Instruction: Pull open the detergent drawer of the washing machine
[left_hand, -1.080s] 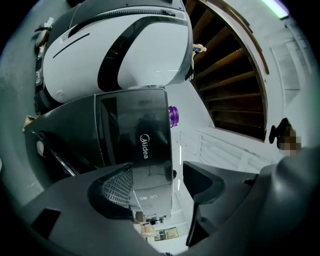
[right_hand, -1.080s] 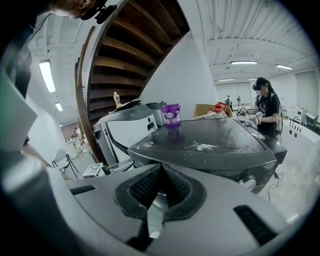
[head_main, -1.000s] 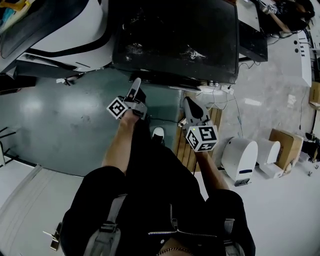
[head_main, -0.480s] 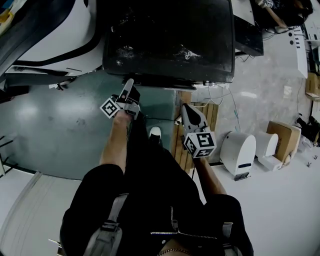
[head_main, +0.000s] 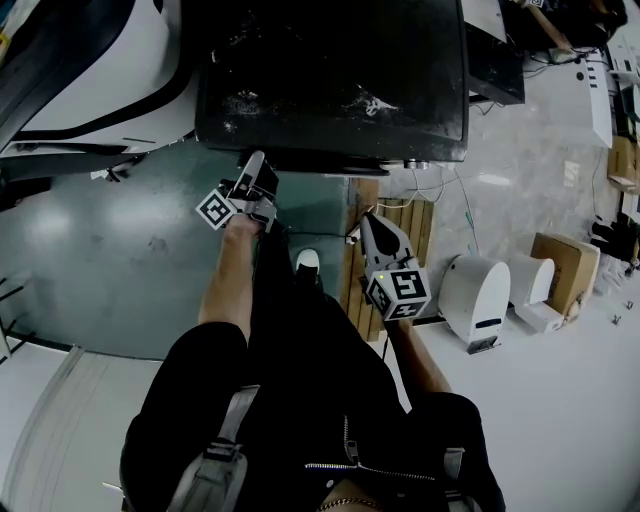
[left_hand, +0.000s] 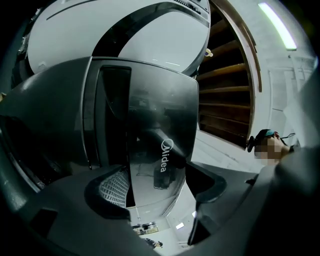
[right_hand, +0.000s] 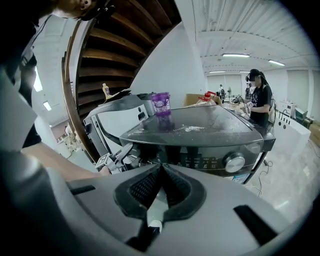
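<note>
The dark washing machine (head_main: 330, 80) stands at the top of the head view. My left gripper (head_main: 256, 172) reaches its front left edge. In the left gripper view the glossy drawer front (left_hand: 160, 115) with its white logo fills the gap between the jaws. My left gripper (left_hand: 157, 175) is opening, and its ribbed pad (left_hand: 112, 187) stands clear of the panel. My right gripper (head_main: 368, 222) hangs back from the machine, shut on nothing. Its tips (right_hand: 160, 167) meet below the control panel and dial (right_hand: 234, 161). The left gripper (right_hand: 117, 155) also shows at the panel's left end.
A purple cup (right_hand: 161, 103) sits on the machine's dusty top. A large white appliance (head_main: 90, 60) stands to the left. A wooden pallet (head_main: 390, 240), cables (head_main: 440, 185), white units (head_main: 478, 300) and a cardboard box (head_main: 565, 270) lie to the right. A person (right_hand: 260, 95) stands far behind.
My left gripper has edged closer to the machine's front left corner. My right gripper has sunk slightly and stays shut.
</note>
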